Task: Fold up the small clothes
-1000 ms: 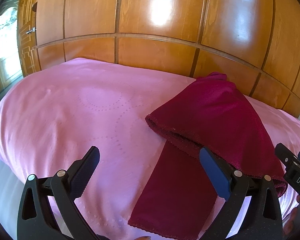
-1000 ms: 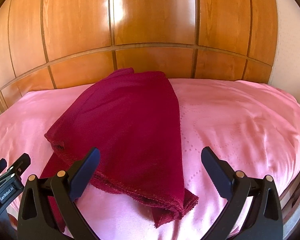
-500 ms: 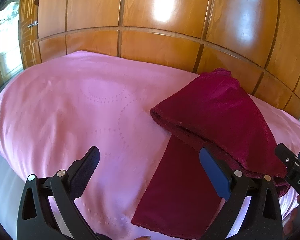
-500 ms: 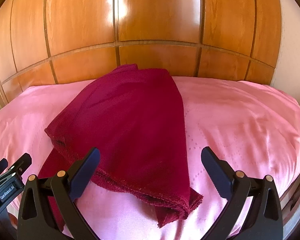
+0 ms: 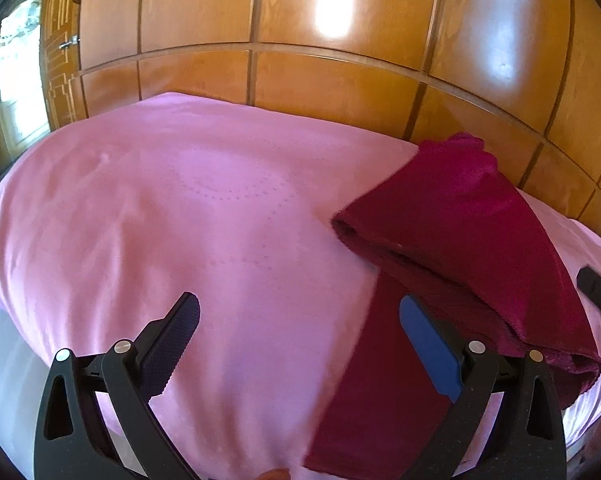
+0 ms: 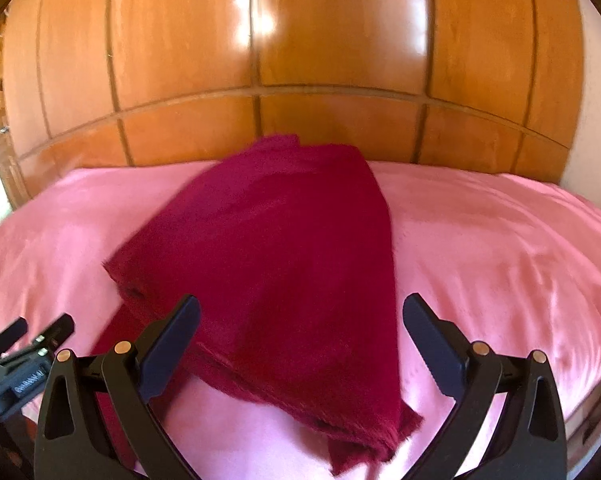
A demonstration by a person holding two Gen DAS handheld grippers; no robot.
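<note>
Two grippers: left gripper [image 5: 300, 340] and right gripper [image 6: 300, 340], jaws wide, holding nothing.
Cloth: maroon cloth [image 6: 284, 264] lies partly folded on the pink bed [image 5: 180, 220], a lower layer sticking out.
Risk: pinching one layer may undo the fold.

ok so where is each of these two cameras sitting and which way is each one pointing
Left wrist: on the left gripper, looking across the pink bed toward the wooden wardrobe; its open fingers show, maroon cloth to the right.
Right wrist: on the right gripper, facing the maroon cloth head-on; open fingers show.
Shared: cloth, bed, wardrobe, and each sees the other gripper at its edge.
</note>
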